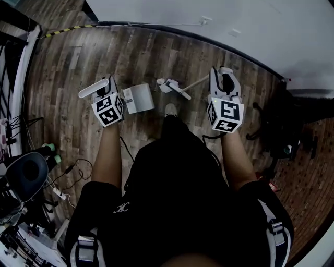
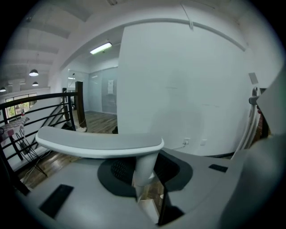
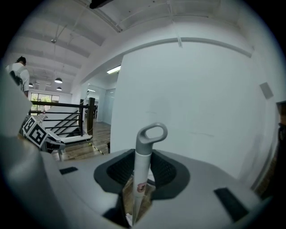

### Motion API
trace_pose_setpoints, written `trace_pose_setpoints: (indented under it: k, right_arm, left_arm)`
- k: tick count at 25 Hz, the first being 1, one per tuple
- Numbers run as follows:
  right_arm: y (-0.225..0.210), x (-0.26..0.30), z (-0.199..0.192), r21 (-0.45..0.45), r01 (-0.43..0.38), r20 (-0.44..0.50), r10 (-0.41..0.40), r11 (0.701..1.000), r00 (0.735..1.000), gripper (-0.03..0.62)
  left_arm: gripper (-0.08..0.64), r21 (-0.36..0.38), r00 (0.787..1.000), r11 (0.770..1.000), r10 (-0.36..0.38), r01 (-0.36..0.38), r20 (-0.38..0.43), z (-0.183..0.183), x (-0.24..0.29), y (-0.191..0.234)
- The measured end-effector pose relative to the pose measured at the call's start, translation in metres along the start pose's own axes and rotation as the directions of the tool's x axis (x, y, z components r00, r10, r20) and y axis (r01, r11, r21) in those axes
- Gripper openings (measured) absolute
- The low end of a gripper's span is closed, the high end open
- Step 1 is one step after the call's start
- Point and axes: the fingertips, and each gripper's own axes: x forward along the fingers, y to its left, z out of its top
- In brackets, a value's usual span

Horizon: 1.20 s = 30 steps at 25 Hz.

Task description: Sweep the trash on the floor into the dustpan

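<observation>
In the head view the dustpan (image 1: 139,98) sits on the wooden floor (image 1: 68,73) at upper centre, just right of the left tool (image 1: 110,93). The broom (image 1: 178,89) has its pale head a little further right, near the dustpan but apart from it. Its thin stick slants up to the right tool (image 1: 224,83). A small pale scrap (image 1: 170,109) lies on the floor below the gap between dustpan and broom head. It is too small to say what it is.

The left tool (image 2: 147,179) has its jaws pressed onto the stem of the dustpan's handle (image 2: 99,141), whose flat cross-piece spreads wide above them. The right tool (image 3: 136,188) is clamped on the broom's stick, with the grey loop end (image 3: 151,134) standing up above the jaws.

A white wall (image 1: 209,15) runs across the top of the head view with a cable (image 1: 156,24) along its foot. Striped tape (image 1: 65,31) lies at upper left. A dark chair (image 1: 26,172) and loose wires (image 1: 70,172) crowd the lower left, and black furniture (image 1: 282,130) stands at the right edge.

Only the gripper views show the room beyond. The left gripper view shows a black railing (image 2: 31,105) and ceiling lights (image 2: 101,48). The right gripper view shows a person (image 3: 18,69) at upper left and the left tool's marker cube (image 3: 33,127). Neither shows the scrap.
</observation>
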Motion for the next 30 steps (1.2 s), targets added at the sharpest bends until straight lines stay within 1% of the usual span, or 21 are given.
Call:
trace_pose_setpoints:
  k: [4,9,12,15,17,20,25,28,30]
  right_arm:
    - [-0.008,0.028,-0.016,-0.029,-0.035,-0.045,0.034,0.999,0.998,0.115]
    - [-0.031,0.064,-0.025,-0.011,-0.027,-0.076,0.026,1.0,0.997,0.112]
    - [-0.036,0.087,-0.029,0.015,-0.027,-0.094,0.028,1.0,0.995,0.112]
    - [-0.027,0.112,-0.04,0.025,-0.074,-0.127,0.076,0.997,0.989,0.112]
    - [-0.01,0.123,-0.045,0.026,-0.134,-0.137,0.137,0.991,0.981,0.112]
    - [0.025,0.131,-0.043,0.023,-0.248,-0.129,0.249,0.968,0.96,0.112]
    - [0.094,0.126,-0.036,0.046,-0.395,-0.143,0.397,0.918,0.907,0.118]
    - [0.13,0.123,-0.032,0.107,-0.462,-0.155,0.473,0.881,0.867,0.127]
    - [0.146,0.123,-0.029,0.159,-0.486,-0.158,0.508,0.859,0.847,0.133]
  left_arm:
    - [0.091,-0.007,0.999,0.999,0.043,-0.043,-0.025,-0.023,0.027,-0.01]
    - [0.091,-0.053,0.992,0.992,0.116,-0.118,-0.049,-0.045,0.047,-0.008]
    - [0.091,-0.071,0.987,0.985,0.155,-0.158,-0.051,-0.052,0.049,-0.002]
    - [0.091,-0.058,0.987,0.986,0.155,-0.158,-0.04,-0.054,0.051,-0.01]
    - [0.091,-0.054,0.988,0.987,0.149,-0.15,-0.038,-0.056,0.051,-0.018]
    - [0.092,-0.068,0.989,0.987,0.146,-0.148,-0.029,-0.058,0.052,-0.026]
    - [0.095,-0.088,0.991,0.987,0.131,-0.131,-0.003,-0.064,0.043,-0.028]
    - [0.097,-0.103,0.99,0.985,0.141,-0.139,0.01,-0.067,0.035,-0.023]
    - [0.097,-0.111,0.99,0.984,0.141,-0.138,0.012,-0.069,0.032,-0.021]
